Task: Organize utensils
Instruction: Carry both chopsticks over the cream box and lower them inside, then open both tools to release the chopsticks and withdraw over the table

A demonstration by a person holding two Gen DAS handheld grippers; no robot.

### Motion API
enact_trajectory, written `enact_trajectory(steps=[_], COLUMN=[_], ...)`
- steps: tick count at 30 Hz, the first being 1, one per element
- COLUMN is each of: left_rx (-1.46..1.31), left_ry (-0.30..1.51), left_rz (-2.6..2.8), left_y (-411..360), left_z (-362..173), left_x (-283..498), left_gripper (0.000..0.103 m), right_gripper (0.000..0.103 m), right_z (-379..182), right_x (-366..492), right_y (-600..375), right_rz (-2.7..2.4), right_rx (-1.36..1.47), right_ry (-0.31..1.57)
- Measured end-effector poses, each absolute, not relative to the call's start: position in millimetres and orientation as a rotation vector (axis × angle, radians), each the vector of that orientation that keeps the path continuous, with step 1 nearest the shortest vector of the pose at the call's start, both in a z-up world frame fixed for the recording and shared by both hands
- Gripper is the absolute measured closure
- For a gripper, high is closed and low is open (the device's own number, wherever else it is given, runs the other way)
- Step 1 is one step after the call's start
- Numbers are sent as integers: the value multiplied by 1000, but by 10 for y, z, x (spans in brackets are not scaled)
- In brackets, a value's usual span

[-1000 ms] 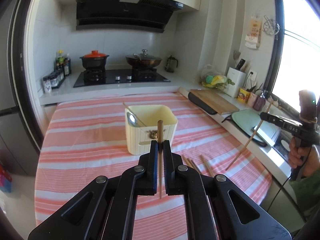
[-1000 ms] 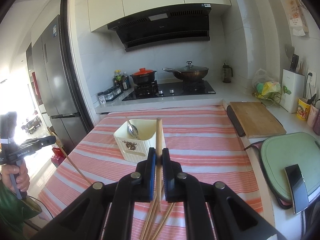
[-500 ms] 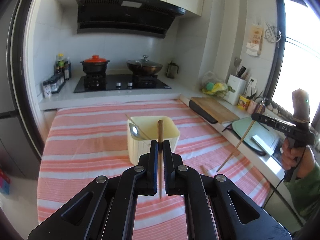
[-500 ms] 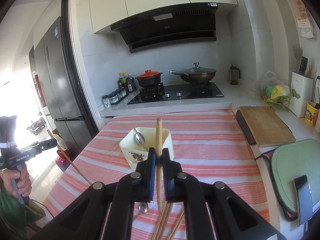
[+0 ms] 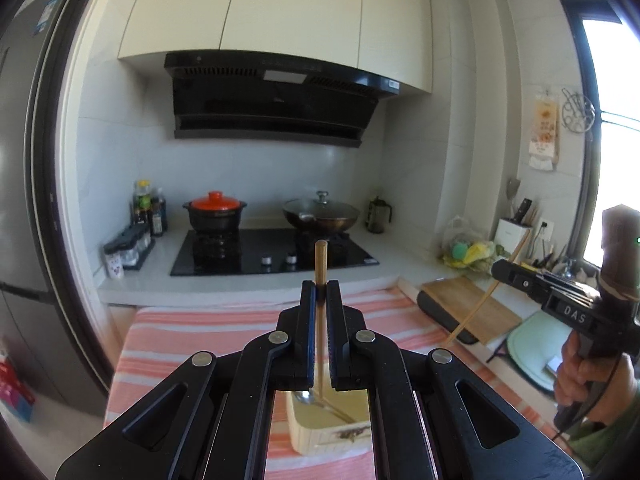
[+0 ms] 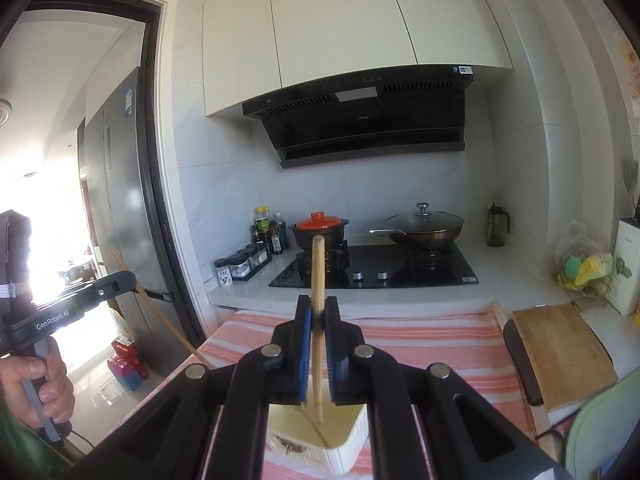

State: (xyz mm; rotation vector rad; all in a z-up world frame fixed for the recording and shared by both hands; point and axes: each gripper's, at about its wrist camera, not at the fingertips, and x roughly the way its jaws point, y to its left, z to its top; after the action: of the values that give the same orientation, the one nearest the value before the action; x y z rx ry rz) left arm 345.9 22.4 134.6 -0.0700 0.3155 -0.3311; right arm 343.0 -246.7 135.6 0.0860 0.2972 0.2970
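Note:
My left gripper [image 5: 320, 292] is shut on a wooden chopstick [image 5: 320, 264] that stands upright between its jaws. Its lower end hangs over the cream utensil box [image 5: 328, 436], which holds a metal spoon [image 5: 306, 397]. My right gripper [image 6: 317, 308] is shut on a second wooden chopstick [image 6: 317, 280], also near upright, with its lower tip above the same cream box [image 6: 320, 452]. The right gripper also shows in the left wrist view [image 5: 500, 272], and the left gripper shows in the right wrist view [image 6: 124, 280], each with its chopstick slanting down.
The box stands on a table with a pink-striped cloth [image 5: 180, 332]. Behind it are a stove [image 5: 272, 252] with a red-lidded pot [image 5: 215, 212] and a wok [image 5: 321, 214]. A wooden cutting board [image 6: 560, 352] lies at the right, and a fridge [image 6: 116, 220] stands at the left.
Both grippers have risen and moved in over the cream box with their chopsticks. The views have tilted up, and the box now lies under the jaws.

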Motion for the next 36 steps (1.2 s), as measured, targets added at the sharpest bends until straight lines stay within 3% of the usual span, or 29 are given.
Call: enact_trajectory(steps=[5, 16, 17, 18, 19, 20, 24, 28, 31, 34, 36], left_rx=[-79, -93, -101, -113, -129, -143, -129, -67, -32, -118, -161], left_ry=[448, 739, 743, 750, 752, 742, 724, 740, 754, 751, 763], left_rz=[-342, -322, -317, -317, -315, -313, -306, -317, -308, -295, -288], left_y=[70, -211, -212, -196, -165, -119, 100, 391, 636, 834, 843], left_z=[921, 46, 41, 42, 59, 91, 234, 233, 90, -143, -321], left_x=[4008, 4712, 4717, 4711, 4683, 4630, 4281, 3599, 2895, 2148, 1787], left_gripper=[100, 99, 94, 87, 72, 63, 56, 35, 30, 16, 13], right_gripper=[96, 94, 90, 76, 70, 65, 65, 65, 65, 65, 65], right_z=[1021, -30, -39, -27, 14, 67, 320, 397, 211, -177, -478], right_x=[3934, 4862, 4889, 4898, 4879, 4840, 4485, 3766, 3032, 2139, 1619], right_y=[-2288, -1975, -1977, -1984, -2016, -2048, -2168, -2341, -2513, -2698, -2795], right_rz=[298, 335, 333, 329, 328, 331, 339, 343, 288, 121, 10], right_rx=[25, -8, 9, 26, 52, 78, 86, 1, -114, -248, -269], right_ry=[364, 734, 736, 734, 722, 705, 657, 652, 632, 553, 551])
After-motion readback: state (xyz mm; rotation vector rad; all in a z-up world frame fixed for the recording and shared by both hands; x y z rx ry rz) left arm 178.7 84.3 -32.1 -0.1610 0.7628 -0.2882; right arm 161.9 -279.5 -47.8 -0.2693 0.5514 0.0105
